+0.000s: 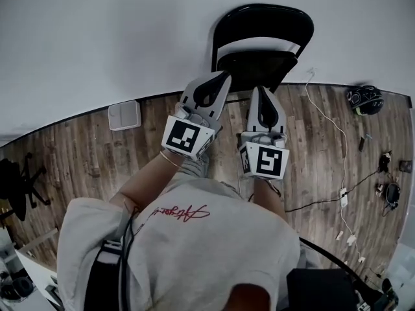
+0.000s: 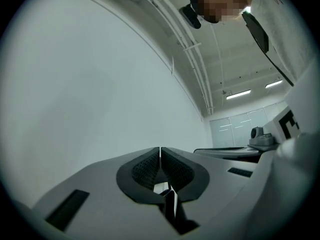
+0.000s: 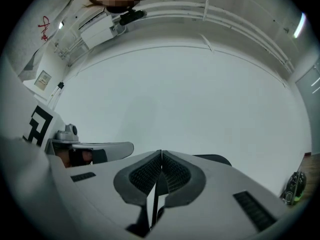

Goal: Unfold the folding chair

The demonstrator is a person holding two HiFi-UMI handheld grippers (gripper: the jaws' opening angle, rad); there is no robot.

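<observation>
Both pairs of jaws are pressed together with nothing between them, on the left gripper (image 2: 160, 159) and on the right gripper (image 3: 161, 161). The grippers are held side by side, pointing towards the black folding chair (image 1: 259, 44). The chair stands close ahead on the wood floor (image 1: 84, 154), against the white wall (image 1: 97, 37).

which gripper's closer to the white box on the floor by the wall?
Left. The left gripper is right of the white box in the head view; the right gripper is farther right, before the folding chair.
</observation>
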